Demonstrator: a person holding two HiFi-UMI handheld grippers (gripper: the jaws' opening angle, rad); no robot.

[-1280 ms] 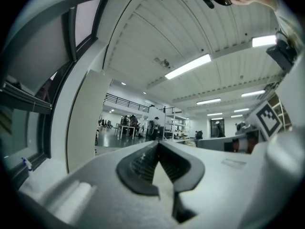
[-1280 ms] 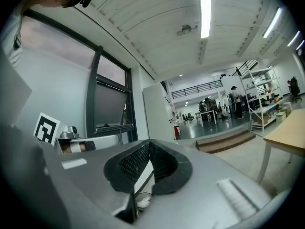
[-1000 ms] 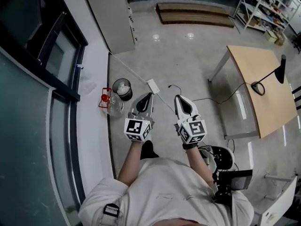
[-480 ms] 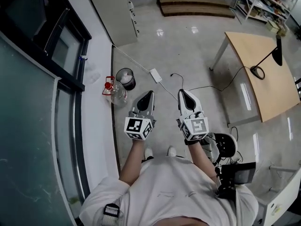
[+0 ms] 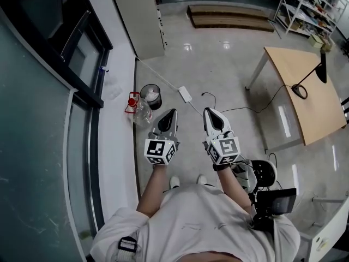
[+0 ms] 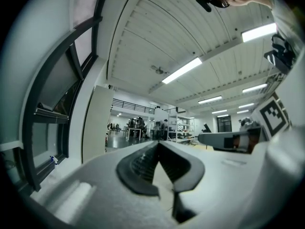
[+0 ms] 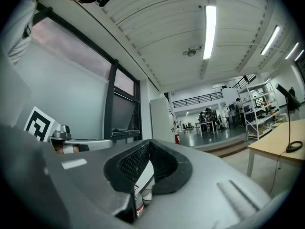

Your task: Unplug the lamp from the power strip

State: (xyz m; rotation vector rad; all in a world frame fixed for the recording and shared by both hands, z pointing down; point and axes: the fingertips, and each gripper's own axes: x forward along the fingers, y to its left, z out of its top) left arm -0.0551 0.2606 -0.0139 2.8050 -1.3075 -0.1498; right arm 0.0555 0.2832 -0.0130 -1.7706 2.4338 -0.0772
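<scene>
Both sets of fingers are pressed together on nothing, left gripper (image 5: 171,113) and right gripper (image 5: 210,112). The strip (image 5: 184,94) lies on the floor at 12 o'clock and the lamp (image 5: 323,61) stands on the table (image 5: 322,113) at 2 o'clock. Risk: tug the cord (image 5: 240,109) rather than the plug and you may drag the loose strip or topple the lamp. At 10 o'clock the bin (image 5: 143,93) holds something pale; the jug (image 5: 140,111) beside it looks empty.

The power strip (image 5: 185,94) lies on the floor (image 5: 218,64) — bin (image 5: 151,96) just left, lamp (image 5: 323,60) on the table (image 5: 305,119) at right.
</scene>
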